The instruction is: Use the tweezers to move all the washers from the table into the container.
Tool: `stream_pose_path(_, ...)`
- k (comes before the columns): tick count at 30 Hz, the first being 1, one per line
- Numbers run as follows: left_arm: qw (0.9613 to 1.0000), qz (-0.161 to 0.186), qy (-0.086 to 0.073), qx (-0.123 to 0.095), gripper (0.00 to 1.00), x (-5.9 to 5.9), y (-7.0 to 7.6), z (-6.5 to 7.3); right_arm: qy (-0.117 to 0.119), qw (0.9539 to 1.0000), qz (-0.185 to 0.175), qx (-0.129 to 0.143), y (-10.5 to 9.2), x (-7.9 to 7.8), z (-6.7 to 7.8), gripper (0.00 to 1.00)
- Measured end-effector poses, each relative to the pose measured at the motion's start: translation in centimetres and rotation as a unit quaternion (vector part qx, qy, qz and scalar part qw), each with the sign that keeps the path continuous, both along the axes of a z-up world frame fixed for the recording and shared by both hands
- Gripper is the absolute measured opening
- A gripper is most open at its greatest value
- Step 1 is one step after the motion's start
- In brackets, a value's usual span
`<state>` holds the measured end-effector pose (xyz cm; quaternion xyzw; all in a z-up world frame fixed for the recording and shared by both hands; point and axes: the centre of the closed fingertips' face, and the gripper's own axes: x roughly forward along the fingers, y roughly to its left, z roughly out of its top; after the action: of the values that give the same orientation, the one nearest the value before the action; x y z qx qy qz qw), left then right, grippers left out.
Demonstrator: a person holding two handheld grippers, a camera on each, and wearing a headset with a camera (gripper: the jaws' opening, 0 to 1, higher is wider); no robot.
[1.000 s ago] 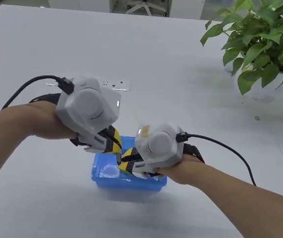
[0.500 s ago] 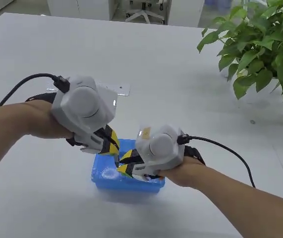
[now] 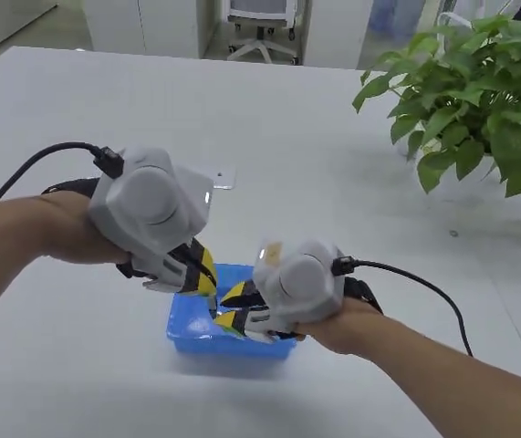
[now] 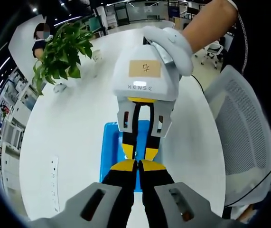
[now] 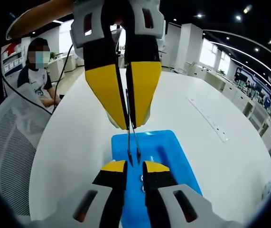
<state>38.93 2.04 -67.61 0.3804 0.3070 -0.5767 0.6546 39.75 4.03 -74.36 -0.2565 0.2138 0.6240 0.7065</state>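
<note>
A blue container [image 3: 190,330] sits on the white table, under both grippers. My left gripper [image 3: 205,272] reaches over it from the left, shut on thin metal tweezers [image 5: 127,137] that point down into the container [image 5: 173,156]. My right gripper [image 3: 231,308] faces it from the right, close above the container [image 4: 108,156]. In the right gripper view the right gripper [image 5: 134,167] stands narrowly open with the tweezer tips just ahead of its fingertips, and the left gripper [image 5: 128,124] hangs from above. Two small washers [image 5: 141,179] lie on the container floor. In the left gripper view the left gripper [image 4: 137,165] almost meets the right gripper [image 4: 138,153].
A potted green plant [image 3: 468,100] stands at the table's far right. A flat white power strip [image 3: 220,176] lies behind the grippers. An office chair [image 3: 260,14] stands beyond the far edge. A seated person [image 5: 35,61] and a mesh chair [image 5: 7,142] are beside the table.
The head camera has tilted up, so the picture has shifted. Both grippers have stayed close together over the blue container, with the left still shut on the tweezers.
</note>
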Motion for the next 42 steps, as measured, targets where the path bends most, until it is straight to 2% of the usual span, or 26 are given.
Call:
stream_pose_path(15, 0.9999, -0.006, -0.007, -0.007, 0.06, -2.2, -0.9, 1.5, -0.011, 0.9998, 0.007, 0.015, -0.2, -1.9, 1.6, 0.15)
stream_pose_path(21, 0.9998, -0.004, -0.005, -0.019, 0.06, -2.9, -1.2, 2.0, -0.014, 0.9997, 0.011, 0.019, -0.2, -2.7, 1.9, 0.14)
stream_pose_path(24, 0.9998, -0.005, -0.007, -0.016, 0.06, -3.1, -1.1, 2.0, -0.017, 0.9996, 0.011, 0.019, -0.3, -2.9, 2.0, 0.12)
stream_pose_path(33, 0.9996, -0.004, -0.007, -0.026, 0.06, -3.7, -1.3, 2.6, -0.016, 0.9995, 0.010, 0.026, -0.5, -3.5, 2.6, 0.10)
stream_pose_path(40, 0.9991, -0.005, -0.003, -0.043, 0.06, -4.0, -1.3, 3.4, -0.019, 0.9990, 0.007, 0.041, -0.7, -4.1, 3.3, 0.07)
stream_pose_path(42, 0.9989, -0.005, -0.003, -0.046, 0.06, -4.1, -1.3, 3.5, -0.012, 0.9989, 0.006, 0.045, -0.7, -4.2, 3.4, 0.07)
